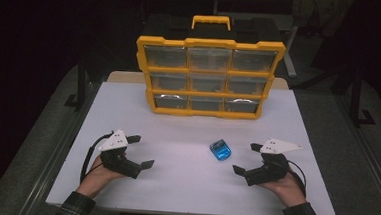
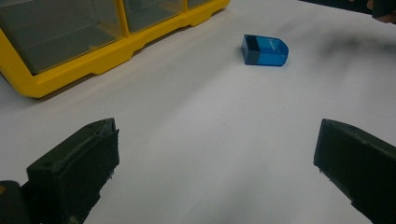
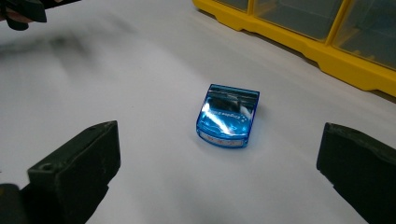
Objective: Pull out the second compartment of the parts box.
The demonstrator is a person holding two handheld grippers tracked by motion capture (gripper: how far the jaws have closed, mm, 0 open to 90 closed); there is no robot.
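**Both grippers wide open, blue case loose on the table**

White table (image 1: 188, 187): bare across most of the near half, dark floor on both sides.

Yellow organizer (image 1: 209, 77): stands upright at the far middle of the table, handle on top, nine clear-fronted drawers in three rows of three. What is in the drawers cannot be made out.

Left gripper (image 1: 142, 152): held in the person's left hand (image 1: 99, 174) at the near left, resting low on the table surface. Jaws spread wide, nothing between them. The left gripper view shows bare tabletop in the gap, with the organizer's bottom corner at upper left.

Right gripper (image 1: 246, 158): held in the right hand (image 1: 286, 186) at the near right, jaws equally wide apart and holding nothing. It points toward the table's middle.

Small blue translucent case (image 1: 220, 150): lies flat on the table, in front of the organizer and right of centre, between the two grippers but nearer the right one. In the right gripper view it (image 3: 228, 116) sits just ahead of the open jaws, touching neither. Glossy top, faint print, unreadable.
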